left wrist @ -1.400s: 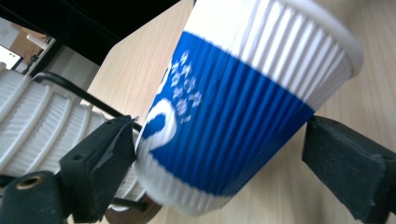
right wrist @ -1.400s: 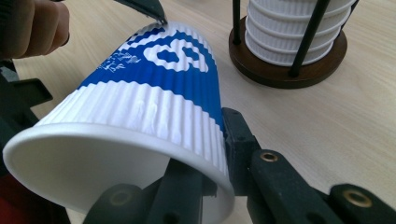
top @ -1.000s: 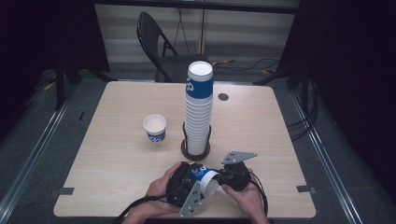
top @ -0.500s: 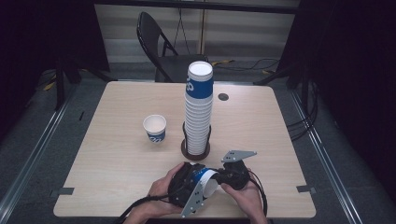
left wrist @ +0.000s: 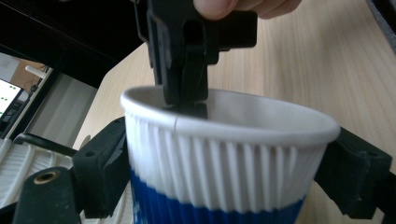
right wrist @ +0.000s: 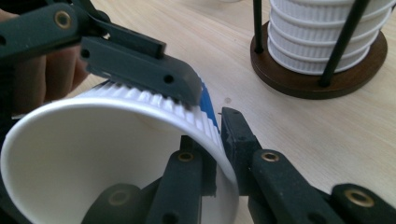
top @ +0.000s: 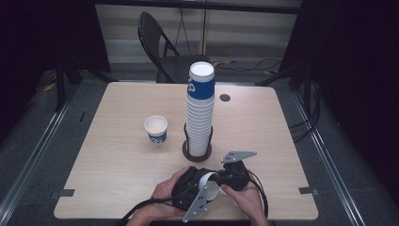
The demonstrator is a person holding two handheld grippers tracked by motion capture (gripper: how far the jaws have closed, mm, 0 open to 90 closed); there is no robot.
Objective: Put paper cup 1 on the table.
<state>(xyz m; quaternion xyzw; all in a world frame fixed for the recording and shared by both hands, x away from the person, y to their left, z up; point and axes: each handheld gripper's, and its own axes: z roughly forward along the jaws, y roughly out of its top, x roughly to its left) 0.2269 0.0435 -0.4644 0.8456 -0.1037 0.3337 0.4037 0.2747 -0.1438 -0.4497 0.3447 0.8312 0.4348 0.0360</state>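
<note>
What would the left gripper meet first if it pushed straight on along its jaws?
Probably the right gripper, pinching the rim of the paper cup that the left gripper's closing jaws flank; beyond lies table.

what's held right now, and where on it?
One paper cup, by both tongs. The right tongs pinch its rim wall, one jaw inside, one outside. The left tongs, which have just been closing, straddle its ribbed sides below the rim.

Overhead light falls evenly on the pale table (top: 117, 155), while the room around it sinks into near black. Up close, the cup (left wrist: 224, 154) fills the left gripper view softly blurred, its white rim slightly glaring; shadows beneath stay short and faint.
</note>
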